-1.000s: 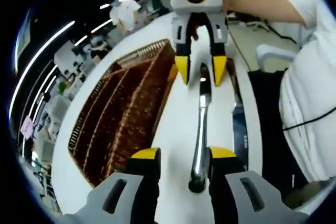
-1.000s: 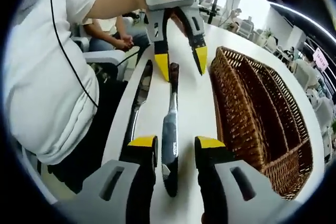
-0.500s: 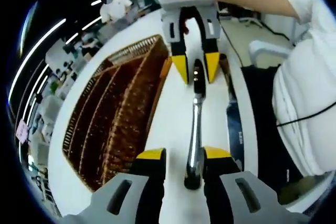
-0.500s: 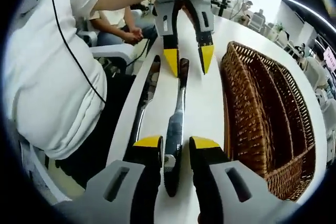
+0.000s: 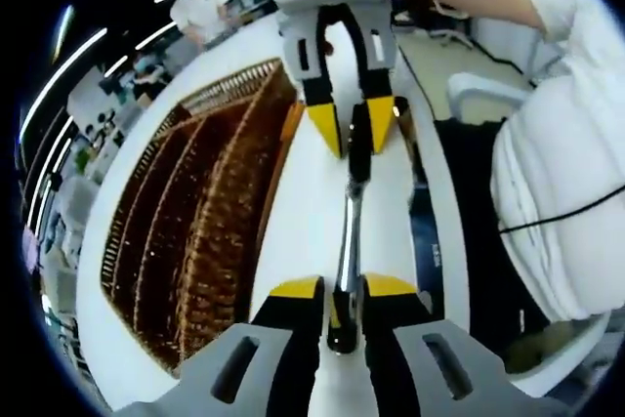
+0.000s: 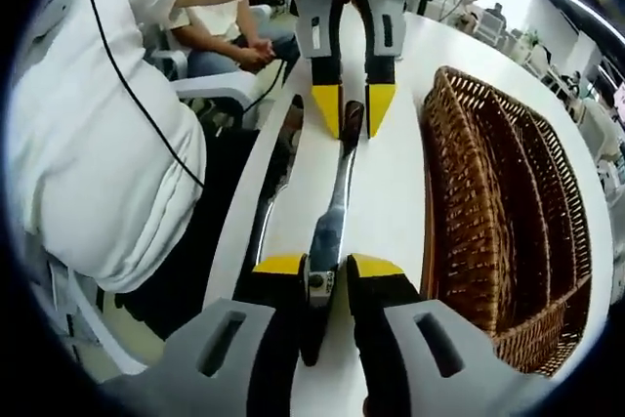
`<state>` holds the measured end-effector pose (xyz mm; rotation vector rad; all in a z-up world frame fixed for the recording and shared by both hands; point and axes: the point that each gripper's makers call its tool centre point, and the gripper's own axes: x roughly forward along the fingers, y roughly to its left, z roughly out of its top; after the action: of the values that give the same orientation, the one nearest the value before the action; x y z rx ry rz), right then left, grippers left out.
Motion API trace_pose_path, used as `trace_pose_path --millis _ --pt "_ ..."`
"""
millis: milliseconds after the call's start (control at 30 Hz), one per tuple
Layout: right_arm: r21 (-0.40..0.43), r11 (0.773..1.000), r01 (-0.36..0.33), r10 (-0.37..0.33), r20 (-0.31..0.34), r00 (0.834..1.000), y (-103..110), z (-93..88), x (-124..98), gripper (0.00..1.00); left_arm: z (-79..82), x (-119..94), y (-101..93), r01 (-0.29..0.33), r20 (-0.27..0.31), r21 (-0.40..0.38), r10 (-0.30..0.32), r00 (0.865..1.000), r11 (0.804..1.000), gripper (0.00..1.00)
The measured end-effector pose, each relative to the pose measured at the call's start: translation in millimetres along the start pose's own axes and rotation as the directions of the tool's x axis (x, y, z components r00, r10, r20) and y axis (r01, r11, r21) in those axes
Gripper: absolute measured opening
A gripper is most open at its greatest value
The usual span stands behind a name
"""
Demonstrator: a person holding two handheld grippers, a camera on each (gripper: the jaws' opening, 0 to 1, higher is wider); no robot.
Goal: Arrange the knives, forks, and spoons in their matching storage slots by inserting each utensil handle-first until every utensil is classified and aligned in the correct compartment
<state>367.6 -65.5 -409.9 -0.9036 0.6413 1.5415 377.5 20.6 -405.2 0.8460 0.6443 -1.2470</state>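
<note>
Knife (image 6: 332, 227) spans lengthwise between both tools, alongside basket (image 6: 508, 212)

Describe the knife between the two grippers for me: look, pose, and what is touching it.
The knife is a shiny metal table knife lying flat and lengthwise on the white table, beside the wicker tray but apart from it. The right gripper has its yellow-tipped jaws closed on one end, and the left gripper closes on the other. More utensils lie alongside it near the table edge. Which end is the blade is hard to tell.
</note>
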Motion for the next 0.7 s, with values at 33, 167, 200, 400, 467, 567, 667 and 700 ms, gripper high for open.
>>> trace_pose_path --millis 33,167,200,400,467,567,667,700 --pt "0.008 1.0 -0.003 0.003 -0.001 1.0 0.3 -0.1 0.0 0.16 0.0 0.2 -0.6 0.004 0.001 0.0 -0.004 1.0 1.0 0.11" --pt "0.027 0.999 -0.019 0.019 -0.004 1.0 1.6 -1.3 -0.2 0.14 -0.3 0.8 -2.3 0.015 -0.002 -0.001 -0.015 1.0 1.0 0.09" --pt "0.032 0.999 -0.021 0.021 -0.006 1.0 1.2 -1.8 -0.4 0.14 -0.4 0.7 -2.3 0.017 -0.002 -0.002 -0.017 1.0 1.0 0.09" --pt "0.064 0.997 -0.041 0.044 -0.039 0.998 1.3 -6.3 -2.1 0.14 -1.0 0.8 -1.7 0.03 0.003 -0.017 -0.03 1.0 0.999 0.09" --pt "0.077 0.996 -0.048 0.052 -0.039 0.998 1.3 -7.3 -2.9 0.14 -0.9 0.6 -1.5 0.03 0.005 -0.017 -0.03 1.0 0.999 0.09" --pt "0.099 0.993 -0.06 0.064 -0.037 0.997 -0.3 -7.8 -2.8 0.13 -0.9 0.7 -1.2 0.031 0.004 -0.015 -0.031 1.0 0.999 0.09" --pt "0.121 0.99 -0.066 0.071 -0.038 0.997 -0.4 -7.7 -2.4 0.13 -1.0 0.4 -1.3 0.032 0.003 -0.014 -0.032 0.999 0.999 0.09" --pt "0.131 0.989 -0.067 0.072 -0.037 0.997 -0.5 -7.6 -2.5 0.13 -0.9 0.4 -1.3 0.032 0.003 -0.014 -0.032 0.999 0.999 0.09"
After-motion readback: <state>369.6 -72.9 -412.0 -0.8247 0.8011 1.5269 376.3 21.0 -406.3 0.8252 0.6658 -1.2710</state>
